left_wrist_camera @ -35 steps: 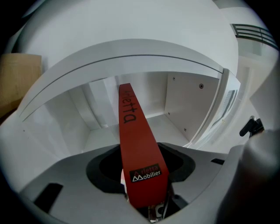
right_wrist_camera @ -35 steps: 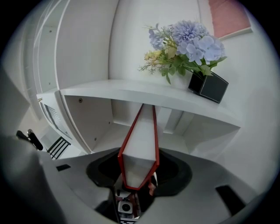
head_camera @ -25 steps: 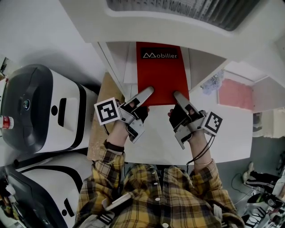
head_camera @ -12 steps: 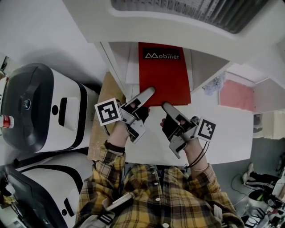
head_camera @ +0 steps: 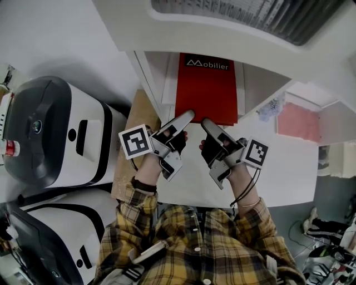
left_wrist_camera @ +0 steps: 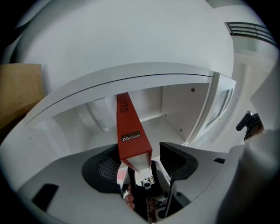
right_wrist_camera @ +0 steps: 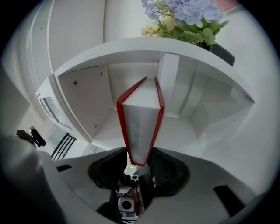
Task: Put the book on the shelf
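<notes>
Left gripper (head_camera: 188, 114) spread, right gripper (head_camera: 206, 122) just closing, seemingly loose, astride book (head_camera: 206, 89) in shelf (head_camera: 151, 78) near flowers (right_wrist_camera: 183, 13)

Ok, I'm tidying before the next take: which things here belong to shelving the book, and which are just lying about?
In the job: red book; white shelf; left gripper, book between its jaws; right gripper, its jaws just closing, book between them.
Lying about: white-and-black machines; cardboard sheet; flowers.
</notes>
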`<action>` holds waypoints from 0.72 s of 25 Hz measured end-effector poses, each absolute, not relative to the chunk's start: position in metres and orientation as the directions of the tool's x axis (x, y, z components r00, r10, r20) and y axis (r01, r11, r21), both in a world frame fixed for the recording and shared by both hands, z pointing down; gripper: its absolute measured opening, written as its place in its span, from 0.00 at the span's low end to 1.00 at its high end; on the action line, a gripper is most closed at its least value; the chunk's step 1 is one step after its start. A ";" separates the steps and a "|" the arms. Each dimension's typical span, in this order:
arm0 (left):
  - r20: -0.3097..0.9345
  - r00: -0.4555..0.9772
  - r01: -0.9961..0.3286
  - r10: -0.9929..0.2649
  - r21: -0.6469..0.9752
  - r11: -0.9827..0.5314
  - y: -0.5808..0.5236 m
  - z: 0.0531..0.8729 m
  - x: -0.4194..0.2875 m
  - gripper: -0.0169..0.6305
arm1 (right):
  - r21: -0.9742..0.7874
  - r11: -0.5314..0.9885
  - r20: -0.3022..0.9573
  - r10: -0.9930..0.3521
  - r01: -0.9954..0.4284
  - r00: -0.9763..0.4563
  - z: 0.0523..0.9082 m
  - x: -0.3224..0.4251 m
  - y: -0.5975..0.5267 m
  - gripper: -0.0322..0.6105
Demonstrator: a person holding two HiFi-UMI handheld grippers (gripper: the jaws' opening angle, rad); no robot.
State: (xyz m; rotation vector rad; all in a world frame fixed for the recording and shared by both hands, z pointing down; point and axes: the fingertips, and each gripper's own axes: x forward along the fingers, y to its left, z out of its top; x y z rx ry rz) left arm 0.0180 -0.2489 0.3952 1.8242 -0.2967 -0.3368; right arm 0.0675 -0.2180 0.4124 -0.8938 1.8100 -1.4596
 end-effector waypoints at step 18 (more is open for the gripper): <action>-0.042 0.917 -0.074 -0.397 0.959 -0.272 -0.239 0.394 0.007 0.45 | -0.984 0.117 -0.030 -0.850 -0.131 -0.526 0.413 0.067 -0.249 0.32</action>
